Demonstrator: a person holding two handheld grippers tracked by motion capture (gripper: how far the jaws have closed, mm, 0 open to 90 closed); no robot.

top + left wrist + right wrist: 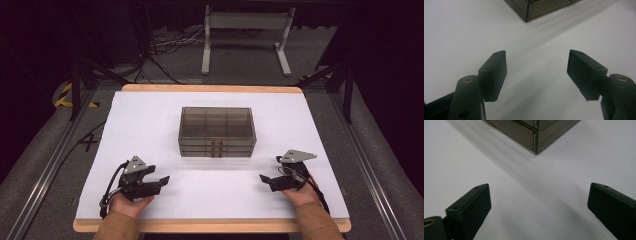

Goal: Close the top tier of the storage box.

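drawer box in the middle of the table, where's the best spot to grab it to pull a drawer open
Probably at the small dark handles on the front of the smoky clear drawer box, coming from the person's side. The front faces both grippers, the drawers look shut and stacked, and the handles are the only parts that stick out. The left gripper and right gripper both rest open, apart from it.

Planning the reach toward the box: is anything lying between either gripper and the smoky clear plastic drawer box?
Nothing visible. Bare white table top lies between the left gripper and the smoky clear plastic drawer box, and likewise for the right gripper. Both grippers are open, holding nothing.
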